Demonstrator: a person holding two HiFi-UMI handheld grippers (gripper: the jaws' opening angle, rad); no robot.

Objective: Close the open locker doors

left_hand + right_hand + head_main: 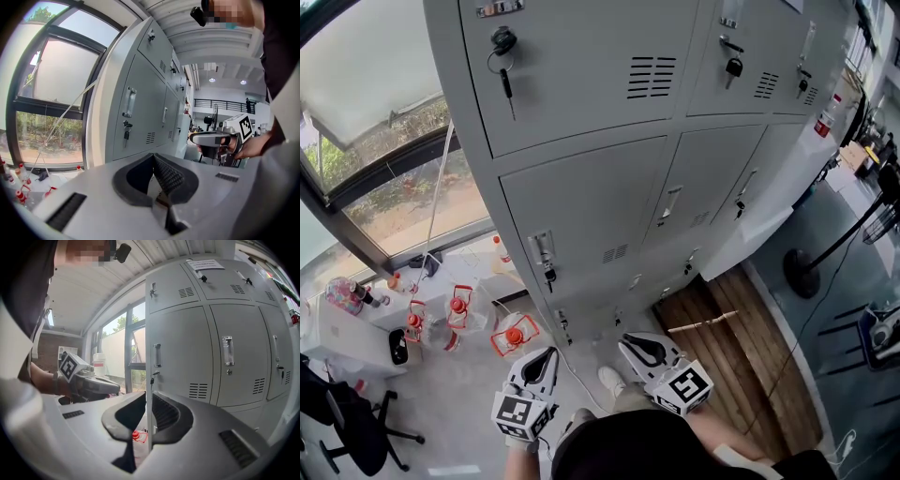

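Observation:
A grey bank of lockers (581,84) rises in front of me, with keys hanging from a lock (503,56) on the upper left door. The doors facing me look closed. One lower door at the right (759,202) seems to stand out from the row. Both grippers hang low by the body, well short of the lockers. My left gripper (546,354) (153,157) has its tips together and holds nothing. My right gripper (630,345) (146,394) shows a narrow gap between its jaws, with nothing in it. Each gripper appears in the other's view (197,137) (112,386).
Red-capped bottles (459,309) stand on the floor left of the lockers, below a large window (384,169). A wooden floor panel (722,347) lies at the lockers' foot on the right. A stand with a round base (806,272) and a black chair (347,422) are nearby.

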